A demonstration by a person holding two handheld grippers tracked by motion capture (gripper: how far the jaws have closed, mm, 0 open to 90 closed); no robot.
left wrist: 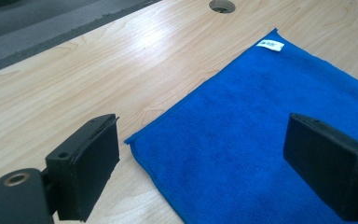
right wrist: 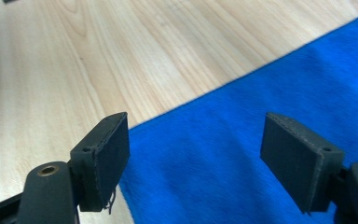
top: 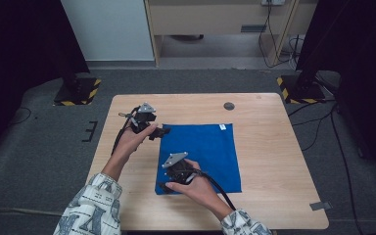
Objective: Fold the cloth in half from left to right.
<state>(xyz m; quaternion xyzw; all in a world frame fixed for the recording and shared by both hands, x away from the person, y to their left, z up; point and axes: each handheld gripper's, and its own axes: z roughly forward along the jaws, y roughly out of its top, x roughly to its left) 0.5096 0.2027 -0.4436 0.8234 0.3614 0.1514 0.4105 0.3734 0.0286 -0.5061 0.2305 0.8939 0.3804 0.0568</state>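
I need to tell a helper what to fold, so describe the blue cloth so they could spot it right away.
On the wooden table, look just right of the middle. The blue microfibre cloth lies flat and square there. It is the table's one blue thing, with a small white tag at its far right corner.

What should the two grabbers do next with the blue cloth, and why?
Probably lower both and pinch its left edge. The blue cloth lies flat on the table. The left gripper hangs open over the far-left corner, and the right gripper is open over the near-left corner, so neither grips yet.
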